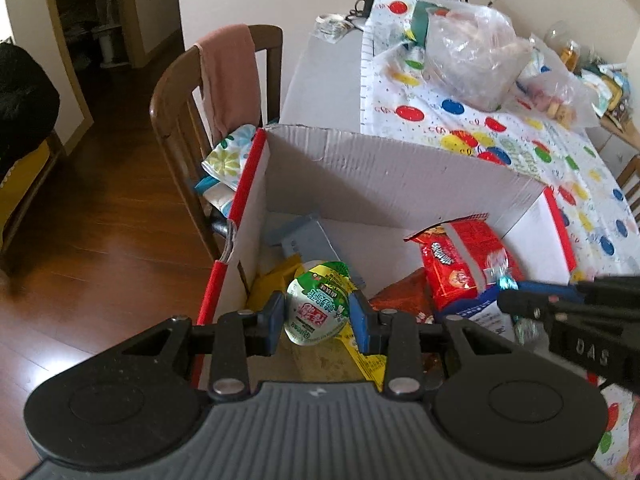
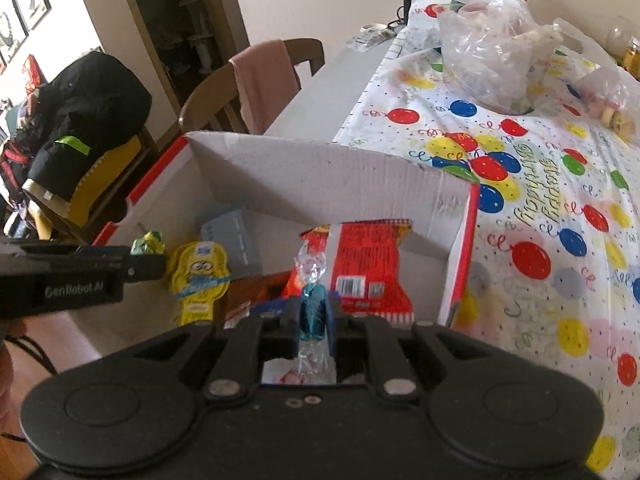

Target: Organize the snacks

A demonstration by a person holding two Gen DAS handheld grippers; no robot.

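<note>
My left gripper (image 1: 318,312) is shut on a green-lidded jelly cup (image 1: 318,304) and holds it over the open cardboard box (image 1: 384,172). My right gripper (image 2: 315,312) is shut on a teal wrapped candy (image 2: 313,308) above the same box (image 2: 320,176). The candy also shows in the left wrist view (image 1: 502,276) at the right gripper's tip. Inside the box lie a red biscuit pack (image 2: 368,264), a yellow Minions pouch (image 2: 199,280), a grey-blue packet (image 2: 232,240) and other snacks. The left gripper (image 2: 148,258) shows at the left of the right wrist view with the cup (image 2: 148,242).
The box stands at the edge of a table with a balloon-print cloth (image 2: 540,208). Clear plastic bags (image 2: 492,48) of snacks lie at the far end. A wooden chair (image 1: 188,120) with a pink towel stands left of the table. Wood floor lies to the left.
</note>
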